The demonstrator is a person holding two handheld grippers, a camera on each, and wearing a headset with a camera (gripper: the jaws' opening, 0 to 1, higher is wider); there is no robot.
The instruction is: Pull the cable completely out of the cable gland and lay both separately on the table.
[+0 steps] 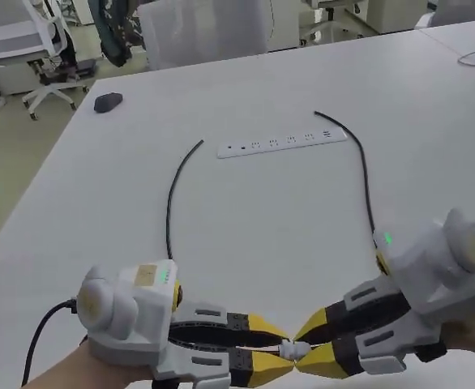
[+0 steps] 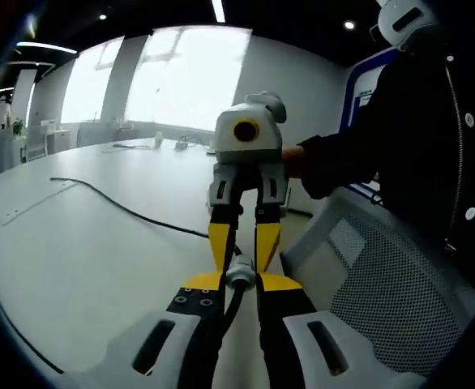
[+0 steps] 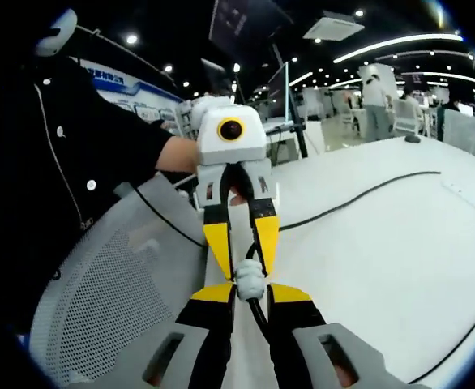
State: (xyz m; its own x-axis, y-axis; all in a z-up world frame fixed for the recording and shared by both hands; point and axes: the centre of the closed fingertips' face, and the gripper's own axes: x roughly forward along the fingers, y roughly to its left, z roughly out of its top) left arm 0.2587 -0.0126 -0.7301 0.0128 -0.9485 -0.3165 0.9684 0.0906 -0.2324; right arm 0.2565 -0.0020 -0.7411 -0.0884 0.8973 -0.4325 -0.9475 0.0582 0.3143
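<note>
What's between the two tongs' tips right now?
The white cable gland, with black cable running through it, sits between the left tongs and right tongs, both closed on it. The head view and both gripper views show this.

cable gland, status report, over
Shut tip to tip on cable gland: left hand-held gripper, right hand-held gripper. Black cable still threaded, trailing both ways over table. White power strip far off, clear of the work.

Bright, even light on the white table, shadows soft. Window glare at 11 o'clock in the left gripper view; both gripper views bend at the edges.
</note>
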